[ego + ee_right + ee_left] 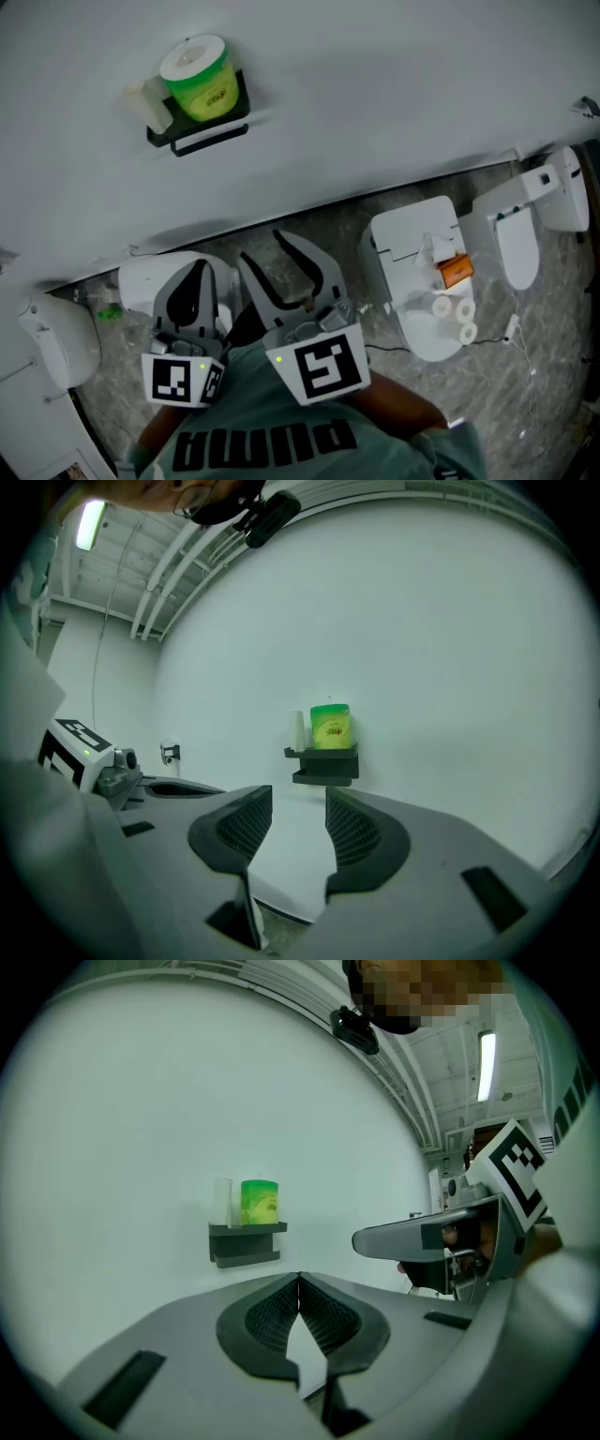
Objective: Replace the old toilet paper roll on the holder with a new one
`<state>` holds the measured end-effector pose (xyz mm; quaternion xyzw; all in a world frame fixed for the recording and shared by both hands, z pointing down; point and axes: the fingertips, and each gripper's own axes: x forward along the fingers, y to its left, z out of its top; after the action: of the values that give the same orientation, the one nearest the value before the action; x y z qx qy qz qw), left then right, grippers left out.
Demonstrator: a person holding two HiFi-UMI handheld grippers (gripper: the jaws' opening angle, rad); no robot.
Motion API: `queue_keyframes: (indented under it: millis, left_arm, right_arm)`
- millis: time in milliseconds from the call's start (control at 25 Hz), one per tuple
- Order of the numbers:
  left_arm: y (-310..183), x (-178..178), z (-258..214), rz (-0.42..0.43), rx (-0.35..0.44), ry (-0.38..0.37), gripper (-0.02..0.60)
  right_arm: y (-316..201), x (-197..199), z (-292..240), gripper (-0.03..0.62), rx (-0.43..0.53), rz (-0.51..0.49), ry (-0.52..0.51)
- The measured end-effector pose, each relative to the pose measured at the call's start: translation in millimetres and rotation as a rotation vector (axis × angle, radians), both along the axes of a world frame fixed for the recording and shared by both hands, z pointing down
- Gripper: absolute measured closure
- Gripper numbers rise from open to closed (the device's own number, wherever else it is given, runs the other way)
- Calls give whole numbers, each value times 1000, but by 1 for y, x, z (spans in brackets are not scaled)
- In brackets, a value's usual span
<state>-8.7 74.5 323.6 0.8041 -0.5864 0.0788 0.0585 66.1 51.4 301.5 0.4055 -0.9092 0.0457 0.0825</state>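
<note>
Facing a plain white wall [375, 94]. Mounted on it, a black holder [199, 133], with a green-wrapped new roll [199, 80] standing upright on top and a bare white tube [148, 101] touching or just beside it, to its left in both gripper views. Well apart from both hand-held grippers, untouched.

Low in the head view, in front of a grey-green shirt [262, 427]: left hand-held gripper [198, 267], closed completely, ribbed pads [277, 1314] meeting along 1 line, nothing between. Just beside it, right hand-held gripper [260, 246], narrowly parted, only bare wall and a strip of floor visible through the gap between its 2 pads [356, 829], holding nothing. Both aimed toward the wall and holder, marker cubes nearest the chest.

Along the foot of the wall, on grey marbled floor [328, 225], white toilets: 1 toilet [150, 281] right behind the left hand-held gripper, another toilet [412, 253] off to the right, carrying an orange item [455, 270] and small white rolls [453, 314] on top. Too small to tell more about those.
</note>
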Motion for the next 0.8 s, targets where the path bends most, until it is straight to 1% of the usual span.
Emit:
queue_keyframes:
  millis: [160,280,440,800]
  left_arm:
    - [5,16,-3,31,29,0,577]
    - [10,24,1,36,12,6,577]
    - [15,30,4,46,9,7,577]
    - [18,34,8,48,3,-14,577]
  right_arm:
    - [9,13,10,419,-25,8,24]
    - [14,21,15,419,-35,9,34]
    - [18,27,20,419,-47,12,34]
    - [23,24,22,419,-48,-7,44]
